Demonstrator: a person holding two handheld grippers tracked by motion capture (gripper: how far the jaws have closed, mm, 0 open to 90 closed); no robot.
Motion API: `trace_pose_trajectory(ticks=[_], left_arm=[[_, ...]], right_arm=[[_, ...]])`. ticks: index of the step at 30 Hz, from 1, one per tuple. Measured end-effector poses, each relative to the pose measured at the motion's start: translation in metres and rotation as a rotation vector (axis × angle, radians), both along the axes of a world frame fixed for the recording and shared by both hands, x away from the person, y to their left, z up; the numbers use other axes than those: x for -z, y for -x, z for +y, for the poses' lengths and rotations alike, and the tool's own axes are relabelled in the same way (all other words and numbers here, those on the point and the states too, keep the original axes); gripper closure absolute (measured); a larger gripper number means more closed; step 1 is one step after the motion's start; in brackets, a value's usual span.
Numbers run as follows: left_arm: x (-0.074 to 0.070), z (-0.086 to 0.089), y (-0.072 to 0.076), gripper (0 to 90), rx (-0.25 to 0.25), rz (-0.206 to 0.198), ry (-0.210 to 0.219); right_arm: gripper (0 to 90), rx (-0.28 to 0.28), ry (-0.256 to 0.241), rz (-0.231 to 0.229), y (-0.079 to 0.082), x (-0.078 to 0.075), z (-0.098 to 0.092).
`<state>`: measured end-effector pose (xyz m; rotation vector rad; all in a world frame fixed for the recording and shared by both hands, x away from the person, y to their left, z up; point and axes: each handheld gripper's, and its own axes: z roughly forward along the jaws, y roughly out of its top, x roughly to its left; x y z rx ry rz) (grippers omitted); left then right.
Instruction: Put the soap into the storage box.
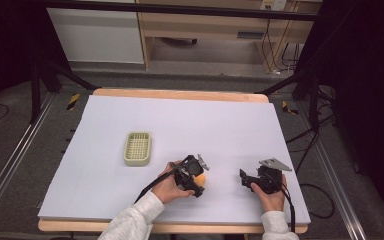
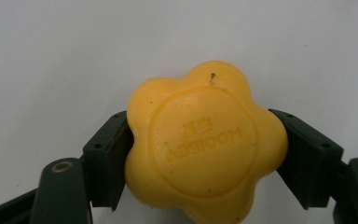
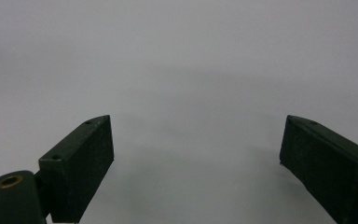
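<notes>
Nearest to the person, at the front part of the counter (image 1: 130,200), both hands hold their tools low over the white surface. The left gripper (image 1: 196,181) has its jaws closed on a yellow soap (image 2: 205,147) with a flower shape; in the left gripper view the two black jaws press the soap from both sides, and stamped letters are visible on its flat face. In the high view only a small orange-yellow part of the soap is seen beside this gripper, close to the front of the counter and a little left of its middle. I cannot tell if the soap is already lifted or if it rests on the surface. The right gripper (image 1: 244,178) waits near, to the right, and its jaws stand wide apart with nothing between them, only the plain white surface. Farther away, to the left and behind the left hand, a pale yellow basket (image 1: 137,148) with a grid bottom stands alone. I judge that the step in hand is the grasp of the soap, and the carrying is not yet done. The next move probably needs a lift and a short travel forward and to the left, then a careful release above the basket.
</notes>
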<state>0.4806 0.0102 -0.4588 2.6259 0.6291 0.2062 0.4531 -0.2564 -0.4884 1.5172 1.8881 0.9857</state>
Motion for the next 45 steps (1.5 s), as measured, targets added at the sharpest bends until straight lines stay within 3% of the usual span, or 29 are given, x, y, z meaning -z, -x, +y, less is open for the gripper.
trace_pose_trajectory(ticks=[29, 45], left_arm=[[-0.001, 0.000, 0.000, 26.5, -0.028, 0.014, -0.001], [-0.016, 0.016, 0.003, 26.5, -0.049, -0.004, 0.024]], right_arm=[[10.7, 0.001, -0.012, -0.004, 0.000, 0.000, -0.001], [10.7, 0.002, -0.012, -0.004, 0.000, 0.000, -0.001]])
